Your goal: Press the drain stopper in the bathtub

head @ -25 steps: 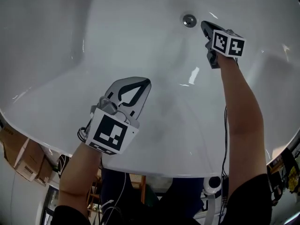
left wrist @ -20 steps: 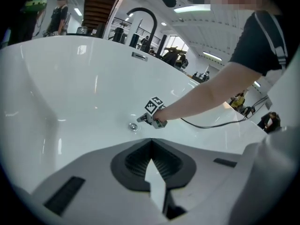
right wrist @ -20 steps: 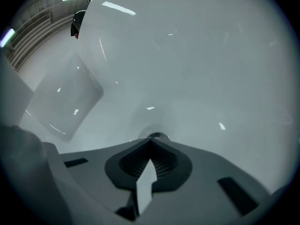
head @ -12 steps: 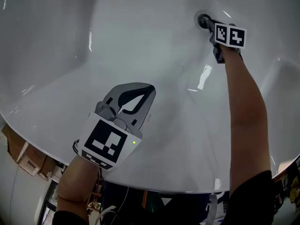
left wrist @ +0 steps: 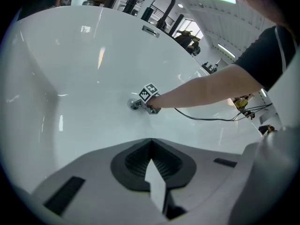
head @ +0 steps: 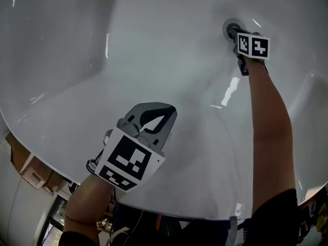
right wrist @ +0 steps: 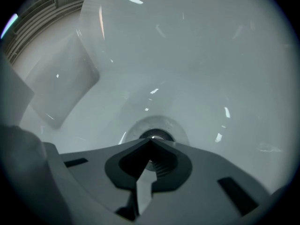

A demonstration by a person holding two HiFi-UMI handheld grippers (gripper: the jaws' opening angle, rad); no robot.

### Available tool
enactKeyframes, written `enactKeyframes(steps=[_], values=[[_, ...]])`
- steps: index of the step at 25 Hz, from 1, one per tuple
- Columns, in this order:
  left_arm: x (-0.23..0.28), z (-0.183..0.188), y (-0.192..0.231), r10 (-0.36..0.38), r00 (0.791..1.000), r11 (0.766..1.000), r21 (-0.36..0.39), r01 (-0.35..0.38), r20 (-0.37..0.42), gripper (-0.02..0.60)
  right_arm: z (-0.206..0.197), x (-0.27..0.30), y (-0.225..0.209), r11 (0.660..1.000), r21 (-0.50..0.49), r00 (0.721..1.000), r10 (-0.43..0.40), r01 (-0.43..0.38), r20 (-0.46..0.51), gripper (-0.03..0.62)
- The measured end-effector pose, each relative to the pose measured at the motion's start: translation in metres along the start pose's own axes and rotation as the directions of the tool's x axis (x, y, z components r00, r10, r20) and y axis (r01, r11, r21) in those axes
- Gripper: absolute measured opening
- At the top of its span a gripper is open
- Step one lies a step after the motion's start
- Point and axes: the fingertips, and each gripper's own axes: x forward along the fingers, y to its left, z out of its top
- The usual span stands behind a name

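Observation:
The round metal drain stopper (head: 229, 28) sits in the floor of the white bathtub (head: 154, 45). My right gripper (head: 233, 33) is shut, and its closed tips rest on the stopper. In the right gripper view the stopper (right wrist: 154, 136) shows just past the joined jaw tips of the right gripper (right wrist: 151, 140), ringed by its drain flange. My left gripper (head: 167, 109) hangs shut over the tub's near slope, far from the drain, holding nothing. From the left gripper view, the left gripper (left wrist: 151, 141) points toward the stopper (left wrist: 135, 104) and the right gripper (left wrist: 138, 103) in the distance.
The tub's near rim (head: 169, 209) curves across the bottom of the head view, with cardboard boxes (head: 28, 170) on the floor beyond it. A black faucet (left wrist: 161, 1) stands at the tub's far rim. A cable (left wrist: 211, 117) trails from the right arm.
My right gripper has reached forward from beside the drain until its shut tips sit on the stopper. The left gripper has stayed shut over the near slope, shifting slightly with the view.

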Motion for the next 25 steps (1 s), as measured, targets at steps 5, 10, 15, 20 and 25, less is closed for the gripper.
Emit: enactKeyframes(steps=[5,10,15,20,25], values=[[0.0026,-0.0046,0.0017,-0.001,1.0,1.0,-0.013,0.0,-0.024,0.009,0.0003,0.0015,-0.0003,1.0,0.003,1.0,0.005,-0.005,-0.011,0.012],[0.005,-0.0078,0.0007,-0.007,1.0,1.0,-0.022,0.007,-0.029,0.008,-0.001,0.0027,0.0,1.0,0.01,1.0,-0.012,0.013,-0.024,0.012],[0.0039,-0.004,-0.0007,-0.011,1.0,1.0,-0.019,0.011,-0.016,0.009,0.0005,0.0037,-0.0004,1.0,0.024,0.999,-0.008,0.009,-0.032,0.012],[0.0026,-0.0017,-0.0032,-0.016,1.0,1.0,-0.017,0.016,-0.005,0.009,-0.0012,0.0066,-0.0012,0.999,0.021,0.998,-0.03,0.031,-0.055,0.012],[0.0016,0.0,-0.0056,-0.023,1.0,1.0,-0.01,0.023,0.001,0.009,-0.0005,0.0069,-0.0005,0.999,0.029,0.999,-0.02,0.022,-0.04,0.012]])
